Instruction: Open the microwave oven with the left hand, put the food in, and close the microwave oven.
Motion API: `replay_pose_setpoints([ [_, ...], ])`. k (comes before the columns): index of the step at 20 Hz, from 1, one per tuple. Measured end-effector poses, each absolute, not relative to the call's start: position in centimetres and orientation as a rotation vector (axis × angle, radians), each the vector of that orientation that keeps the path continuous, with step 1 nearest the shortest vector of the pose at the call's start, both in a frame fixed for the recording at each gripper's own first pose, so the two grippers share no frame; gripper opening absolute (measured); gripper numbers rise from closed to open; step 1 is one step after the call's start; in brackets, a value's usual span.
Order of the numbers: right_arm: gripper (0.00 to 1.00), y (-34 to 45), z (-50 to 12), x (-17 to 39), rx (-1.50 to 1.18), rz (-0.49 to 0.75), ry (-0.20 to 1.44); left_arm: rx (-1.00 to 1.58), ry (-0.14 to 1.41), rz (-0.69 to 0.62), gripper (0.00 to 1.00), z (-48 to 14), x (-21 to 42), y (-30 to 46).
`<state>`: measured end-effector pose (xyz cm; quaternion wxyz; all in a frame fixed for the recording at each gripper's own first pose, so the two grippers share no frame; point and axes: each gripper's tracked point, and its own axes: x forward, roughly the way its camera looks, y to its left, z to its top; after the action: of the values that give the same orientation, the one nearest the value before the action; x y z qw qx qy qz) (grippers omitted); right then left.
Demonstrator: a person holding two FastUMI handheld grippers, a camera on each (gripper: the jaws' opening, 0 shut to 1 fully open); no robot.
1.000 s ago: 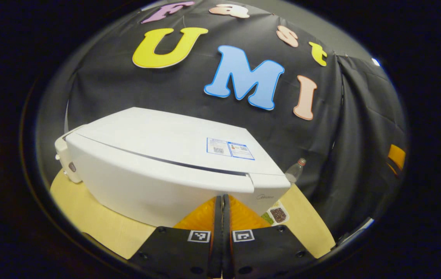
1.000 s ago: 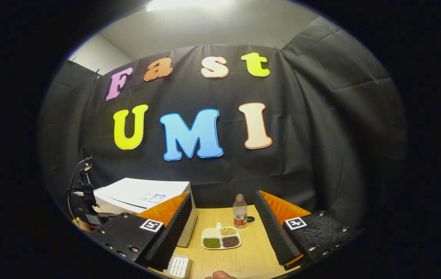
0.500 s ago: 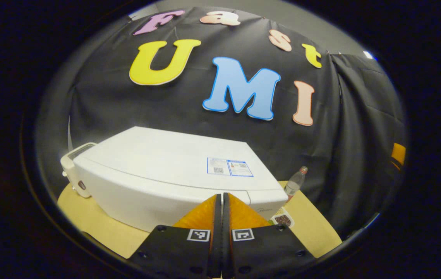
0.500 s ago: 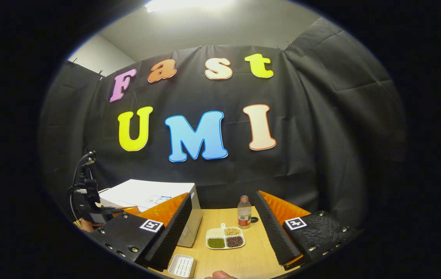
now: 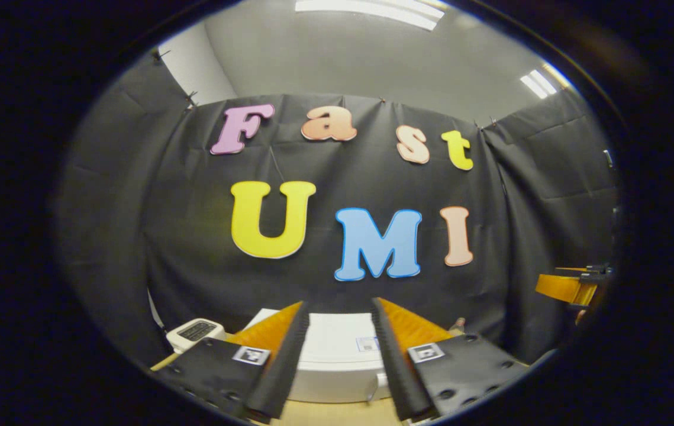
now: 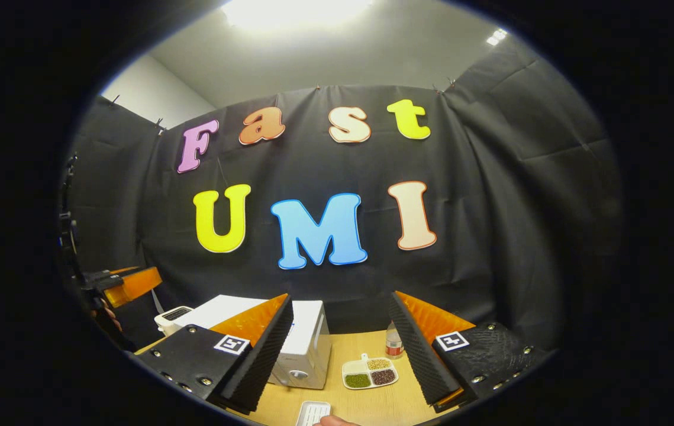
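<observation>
The white microwave (image 5: 337, 364) stands on the wooden table (image 6: 375, 402), low in the left gripper view, and its door looks shut. My left gripper (image 5: 338, 303) is open, held up and back from the microwave, with nothing between its fingers. In the right gripper view the microwave (image 6: 307, 343) sits left of centre. To its right lies the food, a white divided plate (image 6: 370, 374) of green, tan and dark beans. My right gripper (image 6: 339, 297) is open and empty above the table's near side. The left gripper (image 6: 129, 284) also appears at that view's far left.
A small plastic bottle (image 6: 394, 343) stands behind the plate. A little white slotted tray (image 6: 313, 412) lies at the table's front edge beside a fingertip (image 6: 332, 420). A small white device (image 5: 194, 331) sits left of the microwave. The right gripper (image 5: 567, 287) appears far right.
My left gripper went from shut, close over the microwave's front, to open, and it lifted back and tilted up. The right gripper drew back slightly and stayed open.
</observation>
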<state>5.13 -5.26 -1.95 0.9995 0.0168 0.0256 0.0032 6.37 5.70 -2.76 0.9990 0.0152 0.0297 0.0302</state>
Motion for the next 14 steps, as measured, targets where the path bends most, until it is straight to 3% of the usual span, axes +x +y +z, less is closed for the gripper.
replay_pose_setpoints([
  [2, 0.98, -3.9, -1.2, 4.4, 0.015, 0.006, 0.033, 0.036, 0.017, 0.053, 0.94, -1.2, 4.4, 6.0],
  [14, 0.98, 0.2, 1.1, -0.3, 0.002, -0.018, -0.004, -0.004, 0.016, -0.019, 0.98, -0.1, -0.2, 8.9],
])
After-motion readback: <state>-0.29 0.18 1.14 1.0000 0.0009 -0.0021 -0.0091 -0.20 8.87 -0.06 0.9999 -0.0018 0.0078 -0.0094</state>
